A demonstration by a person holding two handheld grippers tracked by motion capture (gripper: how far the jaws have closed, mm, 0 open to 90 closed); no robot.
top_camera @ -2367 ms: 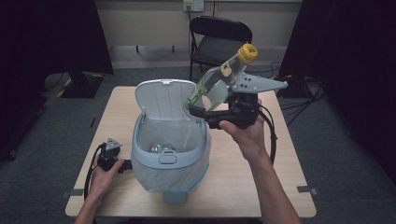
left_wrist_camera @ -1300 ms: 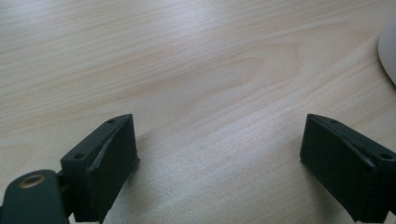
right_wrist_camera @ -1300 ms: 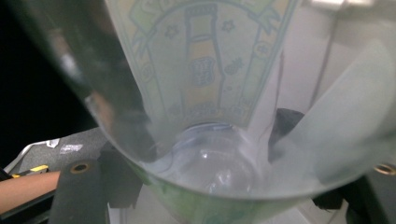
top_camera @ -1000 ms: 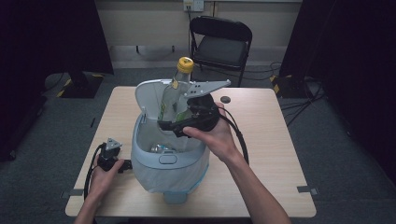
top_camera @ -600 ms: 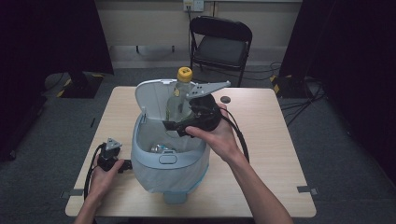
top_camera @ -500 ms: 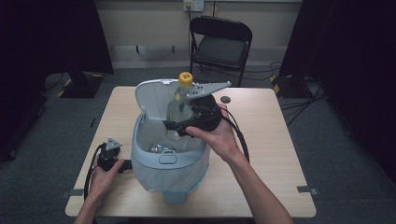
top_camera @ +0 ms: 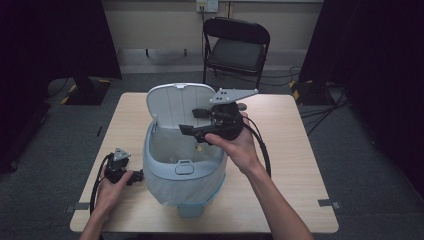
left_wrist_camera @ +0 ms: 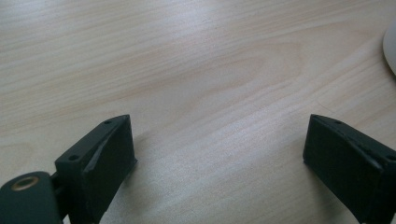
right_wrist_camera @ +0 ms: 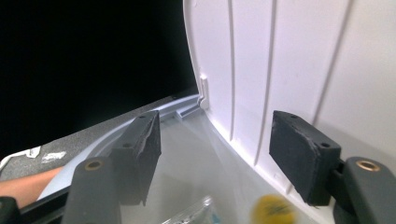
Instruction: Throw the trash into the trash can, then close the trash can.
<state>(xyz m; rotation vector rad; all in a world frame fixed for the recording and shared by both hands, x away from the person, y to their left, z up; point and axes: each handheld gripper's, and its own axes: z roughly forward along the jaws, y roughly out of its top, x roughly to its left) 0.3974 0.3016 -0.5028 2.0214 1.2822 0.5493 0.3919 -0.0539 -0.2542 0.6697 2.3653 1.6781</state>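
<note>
Gone from my right tongs (top_camera: 192, 121) is the bottle (right_wrist_camera: 273, 210) that they held a moment ago; it now lies down in the bin (top_camera: 165, 172), and in the right gripper view I see its yellow cap, blurred, low between my two jaws and below them. Beside it, a bit of clear wrap or plastic shows in the bin too, but I cannot tell what it is. My right tongs have just been closing a little, yet the jaws stand apart with nothing between them. They hang over the open mouth of the bin, and the white lid (top_camera: 175, 102) stands up just past their tips. My right hand (top_camera: 235, 142) holds them over the rim. My left tongs (left_wrist_camera: 219, 154) rest low on the table (left_wrist_camera: 187, 56), just beside the bin on its left side. Their jaws are wide apart, with only bare wood between them. My left hand (top_camera: 111, 185) lies on the table behind them.
</note>
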